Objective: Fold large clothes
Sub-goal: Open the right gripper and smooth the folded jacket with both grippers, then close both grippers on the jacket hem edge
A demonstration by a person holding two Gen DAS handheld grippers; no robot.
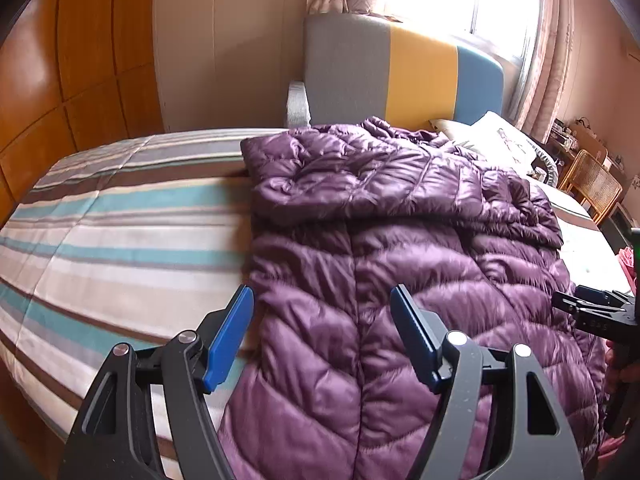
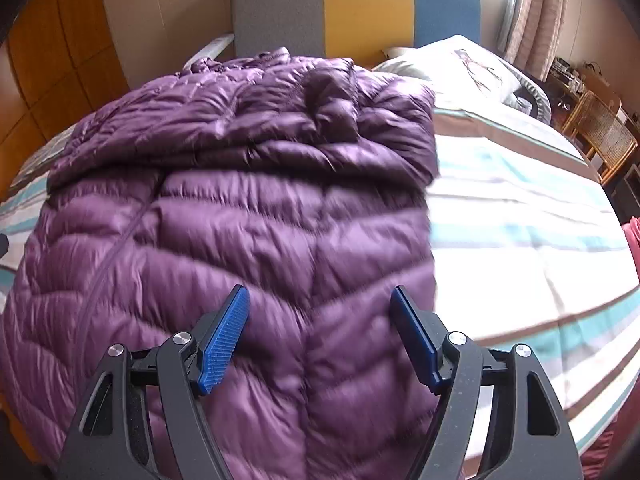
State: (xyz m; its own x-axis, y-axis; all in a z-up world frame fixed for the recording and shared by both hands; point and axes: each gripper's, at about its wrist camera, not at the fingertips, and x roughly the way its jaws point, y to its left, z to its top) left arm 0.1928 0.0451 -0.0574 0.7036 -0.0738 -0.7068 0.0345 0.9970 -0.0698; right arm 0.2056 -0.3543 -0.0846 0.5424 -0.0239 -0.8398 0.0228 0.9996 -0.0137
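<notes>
A purple quilted down jacket (image 1: 400,248) lies on the striped bed (image 1: 120,240), its sleeves folded across the upper part. My left gripper (image 1: 322,300) hovers above the jacket's left edge, its blue pads wide apart with nothing between them. In the right wrist view the same jacket (image 2: 240,220) fills the left and middle. My right gripper (image 2: 320,300) hangs open over the jacket's lower right part and grips nothing. The right gripper's black body (image 1: 596,312) also shows at the right edge of the left wrist view.
A grey, yellow and blue headboard (image 1: 400,72) stands behind the bed, with pillows (image 2: 460,68) before it. Wooden wardrobe doors (image 1: 72,60) line the left. A wicker chair (image 2: 604,136) stands beside the bed on the right. Pink fabric (image 2: 632,240) shows at the right edge.
</notes>
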